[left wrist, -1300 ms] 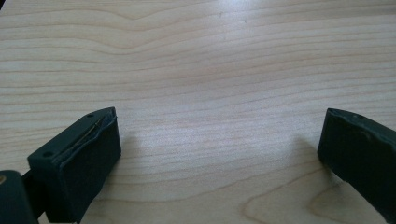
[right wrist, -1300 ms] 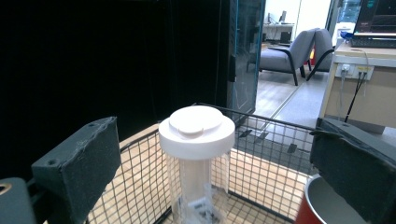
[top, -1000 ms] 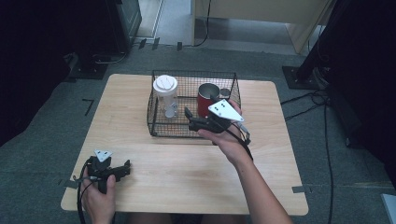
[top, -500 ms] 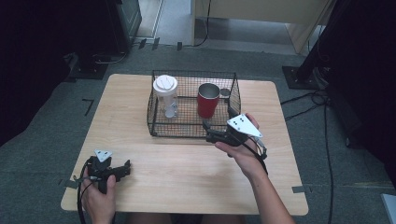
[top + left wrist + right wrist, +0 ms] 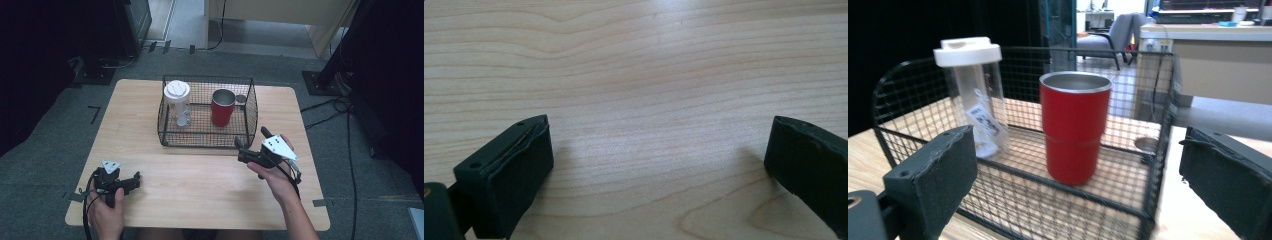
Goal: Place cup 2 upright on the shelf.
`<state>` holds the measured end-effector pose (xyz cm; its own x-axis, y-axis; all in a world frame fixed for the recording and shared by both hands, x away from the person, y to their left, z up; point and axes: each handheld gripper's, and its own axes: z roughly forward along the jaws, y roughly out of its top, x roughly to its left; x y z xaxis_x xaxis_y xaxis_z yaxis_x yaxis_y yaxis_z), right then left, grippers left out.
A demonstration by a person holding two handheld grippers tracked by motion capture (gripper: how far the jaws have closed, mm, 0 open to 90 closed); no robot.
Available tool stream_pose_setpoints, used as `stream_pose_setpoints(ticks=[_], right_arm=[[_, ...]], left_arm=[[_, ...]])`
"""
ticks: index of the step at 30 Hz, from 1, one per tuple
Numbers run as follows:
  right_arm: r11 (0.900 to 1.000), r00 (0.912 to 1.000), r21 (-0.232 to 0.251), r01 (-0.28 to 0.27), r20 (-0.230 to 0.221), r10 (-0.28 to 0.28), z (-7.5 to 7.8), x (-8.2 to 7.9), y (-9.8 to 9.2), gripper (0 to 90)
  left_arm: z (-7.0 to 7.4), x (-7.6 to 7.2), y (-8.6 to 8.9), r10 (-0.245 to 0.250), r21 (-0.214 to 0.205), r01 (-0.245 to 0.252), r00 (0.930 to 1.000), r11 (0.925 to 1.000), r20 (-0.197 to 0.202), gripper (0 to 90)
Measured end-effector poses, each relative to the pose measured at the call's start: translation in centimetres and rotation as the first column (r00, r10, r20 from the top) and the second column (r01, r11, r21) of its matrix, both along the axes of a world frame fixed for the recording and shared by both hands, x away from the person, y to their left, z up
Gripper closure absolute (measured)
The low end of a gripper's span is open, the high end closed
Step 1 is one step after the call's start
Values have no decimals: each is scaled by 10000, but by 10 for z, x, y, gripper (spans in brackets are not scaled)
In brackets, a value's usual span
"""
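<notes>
Holding the right gripper (image 5: 248, 145) just off the near right corner of the black wire basket (image 5: 170, 137), we keep its jaws spread wide with nothing between them; in the right gripper view the two black pads (image 5: 933, 175) frame the basket from outside its mesh. Inside the basket stands the red steel tumbler (image 5: 223, 107), upright and toward the right half, its open rim facing up; in the right gripper view the tumbler (image 5: 1074, 127) sits squarely between our jaws, though well beyond them and behind the wire wall. To its left in the same basket stands a clear shaker bottle (image 5: 178, 102) with a white lid, upright and apart from the tumbler. A small round metal piece (image 5: 240, 99) lies on the basket floor at the far right corner, just beside the tumbler. Our left gripper (image 5: 134, 181) rests low over the bare wooden table (image 5: 135, 107) near its front left corner, well apart from the basket, its jaws likewise open over plain wood grain.
</notes>
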<state>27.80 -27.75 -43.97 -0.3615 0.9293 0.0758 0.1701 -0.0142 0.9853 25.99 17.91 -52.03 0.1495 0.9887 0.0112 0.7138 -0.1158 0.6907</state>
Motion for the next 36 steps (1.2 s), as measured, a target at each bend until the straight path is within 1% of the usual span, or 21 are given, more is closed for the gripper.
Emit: stream_pose_setpoints(ticks=[4,10,15,19,22,26,28,29,30,31,32,34,35,36], right_arm=[[9996,9996,-81,252,-144,-253,-11,-6,-13,26],[9976,9966,55,687,-453,-684,-29,-18,-33,26],[9942,9916,99,1071,-740,-1061,-43,-27,-49,26],[9900,9850,-15,1414,-993,-1408,-56,-35,-62,28],[9838,9770,-347,1758,-1165,-1787,-65,-42,-70,28],[9761,9651,-462,2124,-1470,-2169,-74,-52,-82,28],[9716,9574,-540,2305,-1660,-2364,-77,-57,-89,45],[9688,9534,-658,2389,-1732,-2469,-80,-60,-92,49],[9669,9479,-687,2457,-1918,-2545,-81,-62,-95,51],[9671,9483,-562,2480,-1902,-2542,-81,-64,-99,51],[9653,9463,-574,2549,-1903,-2612,-81,-67,-102,51],[9597,9376,-789,2697,-2055,-2804,-81,-70,-107,51],[9587,9348,-970,2674,-2151,-2825,-81,-71,-110,51],[9578,9289,-1078,2663,-2367,-2849,-81,-72,-113,54]], left_arm=[[0,0,0,1,3,-1,10000,10000,-1,1],[0,0,0,1,1,-1,10000,10000,10,1],[0,0,-1,10,-17,-10,10000,10000,20,1],[0,0,-1,-1,2,1,10000,10000,5,1],[0,-1,-1,-3,2,3,10000,10000,3,1],[0,-1,-1,-5,0,5,10000,10000,4,1],[0,-1,-1,-4,2,4,10000,10000,7,1],[0,-1,-1,-6,8,6,10000,10000,-1,1],[0,-1,-1,-2,6,2,10000,10000,-1,1],[0,-1,-1,8,6,-8,10000,10000,-3,1],[0,-1,-1,11,4,-11,10000,10000,-1,1],[0,-1,-1,11,6,-11,10000,10000,5,1],[0,-1,-1,10,5,-10,10000,10000,2,1],[0,-1,-1,10,7,-10,10000,10000,8,1]])
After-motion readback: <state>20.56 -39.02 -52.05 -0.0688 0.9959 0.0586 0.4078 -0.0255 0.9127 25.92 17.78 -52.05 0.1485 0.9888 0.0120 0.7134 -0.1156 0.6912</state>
